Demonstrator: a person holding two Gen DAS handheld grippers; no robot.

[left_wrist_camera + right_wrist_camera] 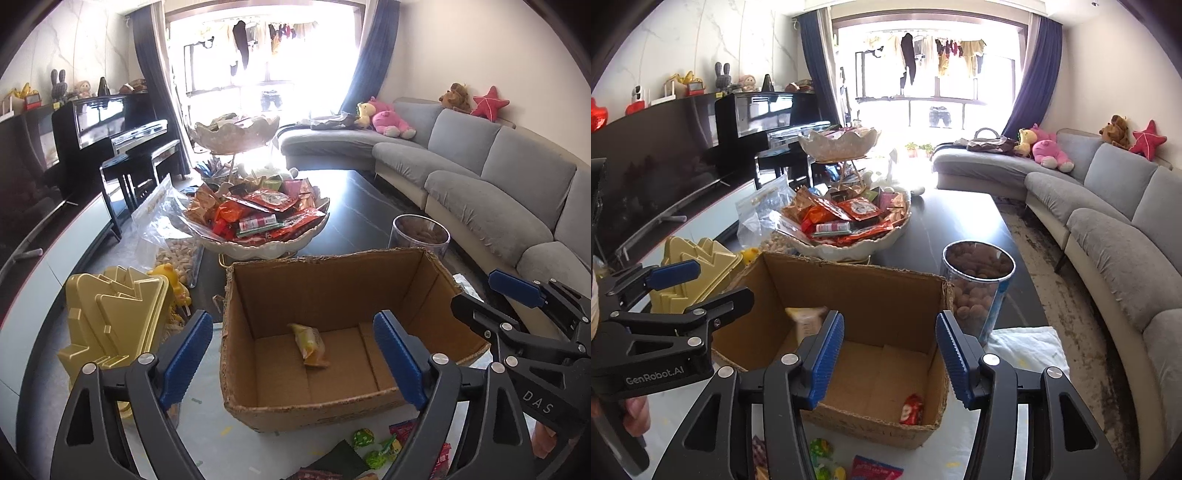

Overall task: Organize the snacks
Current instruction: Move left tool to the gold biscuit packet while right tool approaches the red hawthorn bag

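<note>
An open cardboard box (332,280) (857,284) stands on the table in front of both grippers. Inside it is a yellow snack packet (308,345); the right wrist view shows it blurred (807,321) near the box's left wall. A red packet (911,409) lies in the box's near right corner. My left gripper (291,325) (713,284) is open over the box's near left edge, holding nothing. My right gripper (890,321) (476,295) is open at the near right side, also holding nothing. Green candies (364,439) (820,446) and red packets (875,467) lie before the box.
Behind the box stands a two-tier white bowl stand (266,251) (849,247) heaped with snacks. A clear canister of brown snacks (975,288) is at the box's right; a gold box (110,321) and a bag of nuts (173,251) are at its left. A grey sofa (1108,229) runs along the right.
</note>
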